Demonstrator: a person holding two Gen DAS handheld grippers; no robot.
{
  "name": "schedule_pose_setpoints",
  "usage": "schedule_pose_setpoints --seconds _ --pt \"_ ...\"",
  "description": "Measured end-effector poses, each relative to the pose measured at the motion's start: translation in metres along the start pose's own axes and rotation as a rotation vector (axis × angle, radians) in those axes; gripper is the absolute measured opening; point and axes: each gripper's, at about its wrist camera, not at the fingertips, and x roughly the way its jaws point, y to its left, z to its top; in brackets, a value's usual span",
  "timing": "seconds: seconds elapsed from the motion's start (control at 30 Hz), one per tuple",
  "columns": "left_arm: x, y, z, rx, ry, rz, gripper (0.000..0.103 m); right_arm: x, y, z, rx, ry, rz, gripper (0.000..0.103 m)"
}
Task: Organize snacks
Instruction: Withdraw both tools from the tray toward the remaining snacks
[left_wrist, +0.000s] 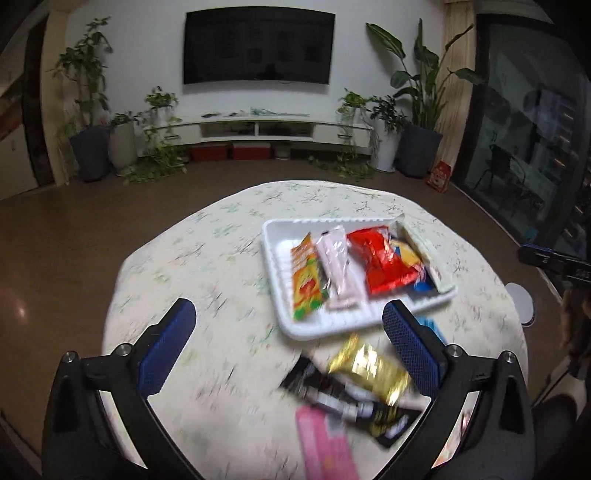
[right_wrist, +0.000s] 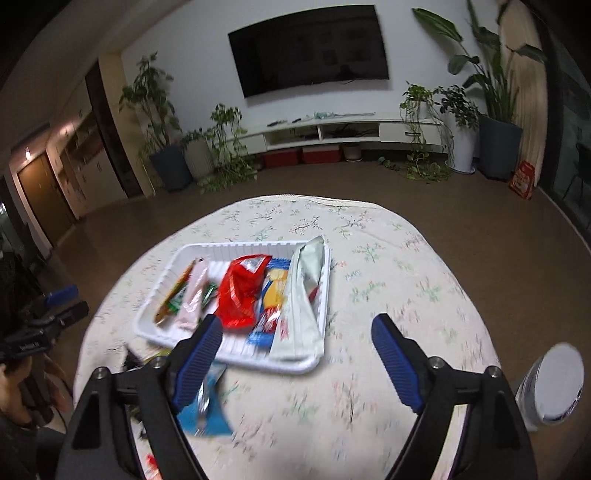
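Both grippers are hovering above the table with nothing between their blue ribbed pads: the left gripper (left_wrist: 290, 330) is standing spread wide over the near loose packets, and the right gripper (right_wrist: 297, 345) is spread too, hanging over the near edge of the white tray (right_wrist: 162, 277).

The snacks are lying in two groups. Inside the tray, side by side, are sitting an orange packet (left_wrist: 304, 284), a pale pink wrapper (left_wrist: 336, 266), a crinkled red foil bag (left_wrist: 384, 262), a yellow-and-blue pack (right_wrist: 275, 291) and a long pale green pouch (right_wrist: 301, 306) leaning on the tray's right wall. Outside it, near the person, a gold foil packet (left_wrist: 369, 367) is resting on a black sachet (left_wrist: 343, 398), with a pink bar (left_wrist: 325, 443) nearer still and a light blue packet (right_wrist: 205, 406) just beside the tray's near rim.

The likely trouble is in the wrappers: foil and film look slick and thin, so a pinch on a flat packet is probably going to slide off or catch the floral tablecloth (left_wrist: 207, 258) beneath. The gold and black packets are overlapping, so one grab may be dragging both. The tray looks like light ribbed foam or plastic; a finger nudging its rim could be shifting it or tipping the upright green pouch out. A white round-topped container (right_wrist: 557, 384) is standing at the right table edge and could be knocked off.
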Motion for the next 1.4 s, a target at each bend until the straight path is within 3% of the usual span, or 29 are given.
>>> schedule_pose_setpoints --seconds 0.2,0.33,0.4,0.67,1.0,1.27,1.4 --pt "-0.030 0.014 -0.065 -0.133 0.121 -0.001 0.103 -0.045 0.011 -0.053 0.062 0.012 0.080 0.088" --pt "-0.028 0.007 -0.102 -0.121 0.200 -0.003 0.103 -0.063 0.025 -0.085 0.102 0.039 0.113 0.087" --pt "-0.027 0.003 -0.110 -0.112 0.218 -0.006 0.103 -0.067 0.036 -0.097 0.102 0.057 0.106 0.082" --pt "-0.007 -0.029 -0.110 0.008 0.285 0.038 0.102 -0.077 0.072 -0.126 -0.015 0.084 0.044 0.066" --pt "0.022 -0.028 -0.104 0.003 0.335 0.041 0.102 -0.073 0.081 -0.126 -0.044 0.090 0.011 0.054" --pt "0.031 -0.020 -0.108 -0.012 0.343 0.047 0.102 -0.062 0.080 -0.122 -0.039 0.109 0.008 0.058" --pt "0.034 -0.019 -0.108 -0.015 0.345 0.044 0.102 -0.055 0.081 -0.117 -0.037 0.123 0.008 0.073"
